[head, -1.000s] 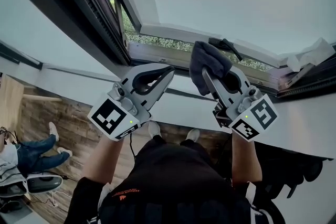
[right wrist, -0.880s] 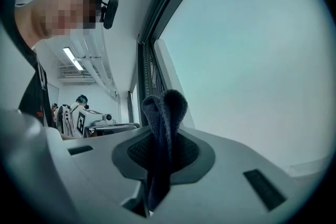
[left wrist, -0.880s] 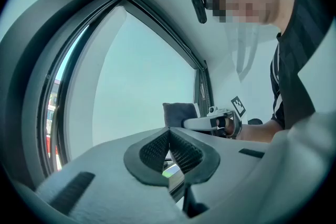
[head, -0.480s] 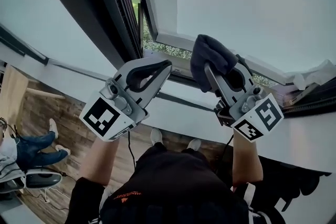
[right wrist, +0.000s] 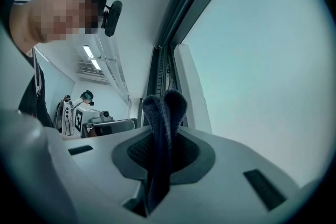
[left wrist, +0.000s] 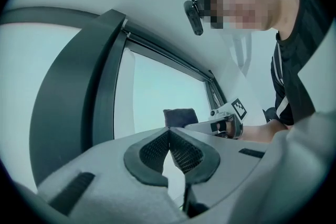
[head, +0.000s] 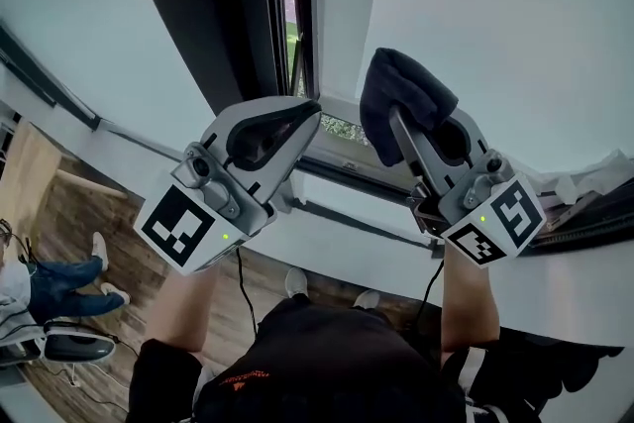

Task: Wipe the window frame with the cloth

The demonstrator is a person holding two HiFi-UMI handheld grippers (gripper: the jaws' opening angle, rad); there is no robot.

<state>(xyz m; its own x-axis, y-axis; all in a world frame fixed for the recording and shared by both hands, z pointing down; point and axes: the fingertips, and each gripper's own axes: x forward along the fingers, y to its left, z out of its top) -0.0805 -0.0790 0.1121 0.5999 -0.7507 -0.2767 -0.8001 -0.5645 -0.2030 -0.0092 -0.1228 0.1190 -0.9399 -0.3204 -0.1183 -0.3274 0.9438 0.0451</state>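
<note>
- Dark blue fluffy cloth (head: pixel 401 94): clamped in the grey hand-held right gripper (right wrist: pixel 160 149), jaws narrowed onto a doubled fold, a rounded wad bulging past the tips. Presumably bunched this way to put a soft wiping face ahead of the hard plastic.
- Held raised, in front of the pale bright surface (head: pixel 495 25) and near the dark grey metal window frame (head: pixel 260 35). Touching or just apart: cannot tell from any view.
- Grey hand-held left gripper (head: pixel 313 110): jaws together, textured pads (left wrist: pixel 184 153) meeting at the tips, nothing between them. Carried beside the right 1 at about the same height, likely parked out of the way, since 1 cloth needs only 1 gripper.
- Frame layout: upright dark post left of the cloth, a narrow gap (head: pixel 293 15) beside it showing green outside, a lower rail (head: pixel 347 175) running under both grippers.
- Judged stage: approach, with no wiping contact confirmed yet.
- Next move calls for pressing the wad flat against the post and dragging along its length. Possible trouble: so thin a pinch letting the cloth slip out under friction.
</note>
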